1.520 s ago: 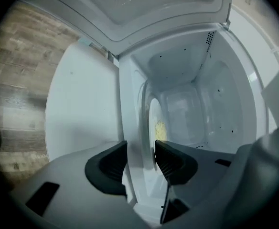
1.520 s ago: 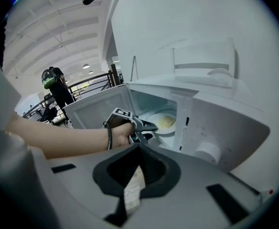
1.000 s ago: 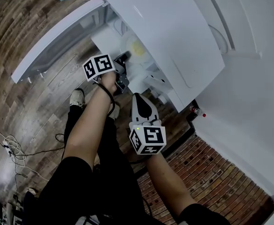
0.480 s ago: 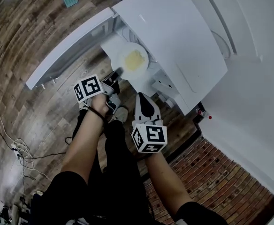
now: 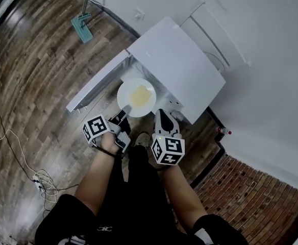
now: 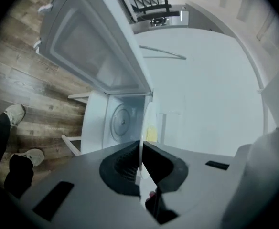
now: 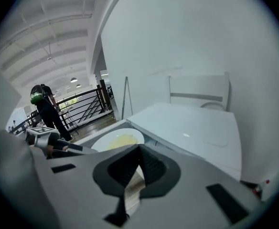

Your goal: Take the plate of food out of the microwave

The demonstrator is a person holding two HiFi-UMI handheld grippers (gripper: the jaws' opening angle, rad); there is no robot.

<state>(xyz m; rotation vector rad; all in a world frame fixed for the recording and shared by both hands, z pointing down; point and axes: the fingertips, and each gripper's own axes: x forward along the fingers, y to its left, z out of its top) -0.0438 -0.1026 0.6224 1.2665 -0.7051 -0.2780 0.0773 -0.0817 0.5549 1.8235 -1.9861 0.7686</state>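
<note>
A white plate [image 5: 124,92] with yellow food [image 5: 139,93] hangs in front of the white microwave [image 5: 179,65], just outside its open cavity. My left gripper [image 5: 123,113] is shut on the plate's near rim. In the left gripper view the plate [image 6: 142,128] stands edge-on between the black pads, with the empty turntable [image 6: 123,121] behind it. My right gripper [image 5: 162,114] is shut with nothing in it, just right of the plate. The right gripper view shows the plate [image 7: 112,139] beyond the closed tips [image 7: 139,150].
The microwave door [image 5: 94,83] swings open to the left over the wood floor. A teal mop [image 5: 81,26] lies at the back and cables [image 5: 41,179] at the left. A red-capped bottle [image 5: 222,131] stands by the wall, with brick flooring [image 5: 241,198] beside it. A person [image 7: 44,107] stands by a railing.
The left gripper has drawn the plate back out of the microwave cavity into the open. Both grippers and the head camera have moved away from the microwave.
</note>
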